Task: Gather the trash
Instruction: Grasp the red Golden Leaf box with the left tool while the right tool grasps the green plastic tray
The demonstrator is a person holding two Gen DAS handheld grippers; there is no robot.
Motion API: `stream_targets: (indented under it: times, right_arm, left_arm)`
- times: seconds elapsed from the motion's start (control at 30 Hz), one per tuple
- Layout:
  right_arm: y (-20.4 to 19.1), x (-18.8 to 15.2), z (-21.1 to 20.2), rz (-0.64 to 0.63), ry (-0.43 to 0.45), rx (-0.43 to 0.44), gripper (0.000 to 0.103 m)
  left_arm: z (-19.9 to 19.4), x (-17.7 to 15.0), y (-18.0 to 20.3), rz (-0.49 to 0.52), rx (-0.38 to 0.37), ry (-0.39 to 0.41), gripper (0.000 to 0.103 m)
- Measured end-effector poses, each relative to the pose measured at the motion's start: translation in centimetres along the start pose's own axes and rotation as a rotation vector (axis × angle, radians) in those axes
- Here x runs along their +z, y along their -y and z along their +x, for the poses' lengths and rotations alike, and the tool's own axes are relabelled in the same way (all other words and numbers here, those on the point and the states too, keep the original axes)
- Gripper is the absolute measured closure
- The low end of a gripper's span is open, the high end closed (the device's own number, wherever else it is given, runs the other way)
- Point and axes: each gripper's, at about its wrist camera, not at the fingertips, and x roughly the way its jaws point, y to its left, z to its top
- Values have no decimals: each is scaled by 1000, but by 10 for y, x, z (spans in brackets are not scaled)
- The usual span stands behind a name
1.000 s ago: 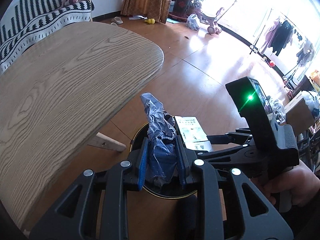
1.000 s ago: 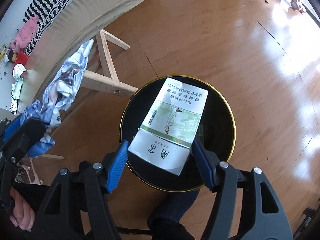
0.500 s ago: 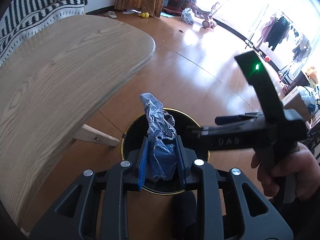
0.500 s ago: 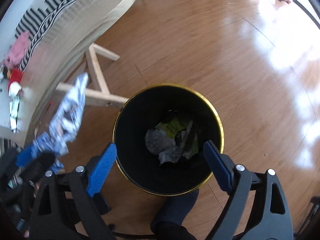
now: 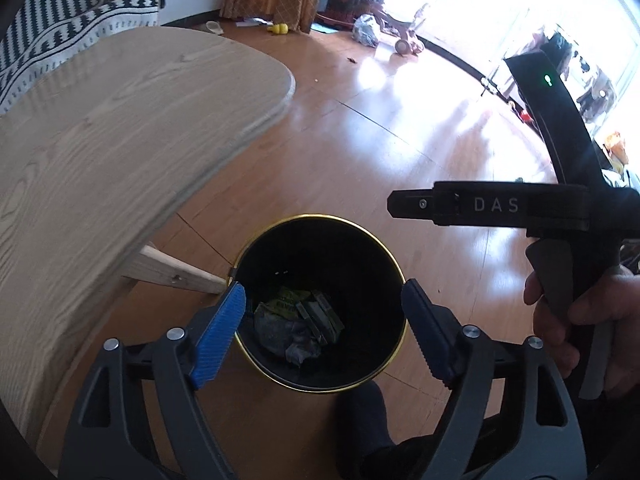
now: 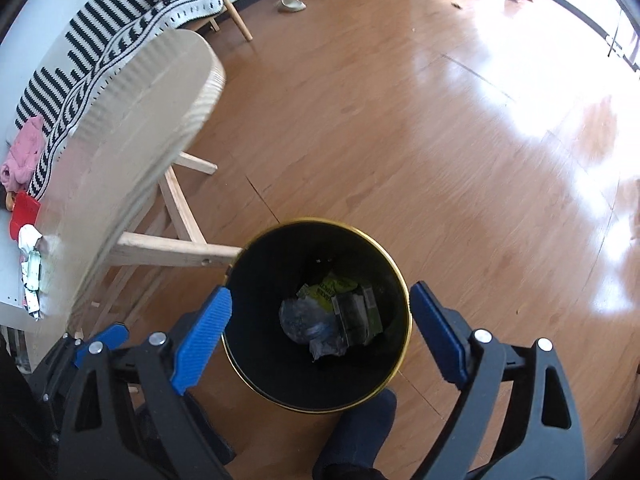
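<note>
A black bin with a gold rim (image 5: 320, 215) (image 6: 320, 221) stands on the wooden floor beside the table. Inside it lie a crumpled blue-grey wrapper (image 5: 298, 344) (image 6: 308, 326), a green-and-white box (image 5: 322, 316) (image 6: 356, 312) and a yellow-green packet (image 6: 326, 288). My left gripper (image 5: 322, 336) hangs over the bin's mouth, its jaws opening with nothing between them. My right gripper (image 6: 320, 336) is above the bin too, open and empty. Its black body (image 5: 500, 204) and the hand holding it (image 5: 580, 320) show in the left wrist view.
A light wooden table (image 5: 100, 140) with slanted legs (image 6: 172, 248) stands left of the bin. A foot in a dark sock (image 5: 360, 412) is right against the bin. A striped sofa cover (image 6: 100, 40), slippers (image 6: 292, 2) and bright floor lie beyond.
The right gripper opened and dropped the box into the bin, then rose a little. The left gripper opened and let the crumpled wrapper fall in.
</note>
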Motion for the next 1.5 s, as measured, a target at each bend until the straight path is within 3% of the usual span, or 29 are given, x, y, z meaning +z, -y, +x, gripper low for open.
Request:
stream_targets:
  times: [0.17,0.37,0.67,0.77,0.83,0.93,1.3,1.37,1.43,1.5]
  right_arm:
    - [-52,4,-22,-102,76,49,15]
    - [-160,0,-33,-322,139,125,13]
    - [-327,-27,-2,-543,46,283,13]
    - [-371,-40,7,-599,19,328,13]
    - [-399,-51,15,-642,3,346,13]
    - [-425,-62,24,-679,-14,358,13]
    - [-468,-75,52,-711,-53,390,13]
    - [-474,-75,54,-713,-57,400,13]
    - [-480,-74,57,-710,-52,411,13]
    - [-486,-71,61,-699,-58,417,14]
  left_arm:
    - [-43,1,-33,-47,58,70,14]
    - [-104,-10,-116,-191,200,151,12]
    - [-195,-66,-277,-527,452,216,12]
    - [-224,-87,-326,-564,567,228,12]
    - [-234,-98,-351,-542,604,211,12]
    - [-240,-111,-378,-529,631,201,12]
    - [-219,-122,-434,-610,560,202,15]
    - [-215,-121,-436,-606,557,195,22]
    - [-213,-122,-437,-607,535,184,47]
    - [-214,-124,-438,-615,546,178,47]
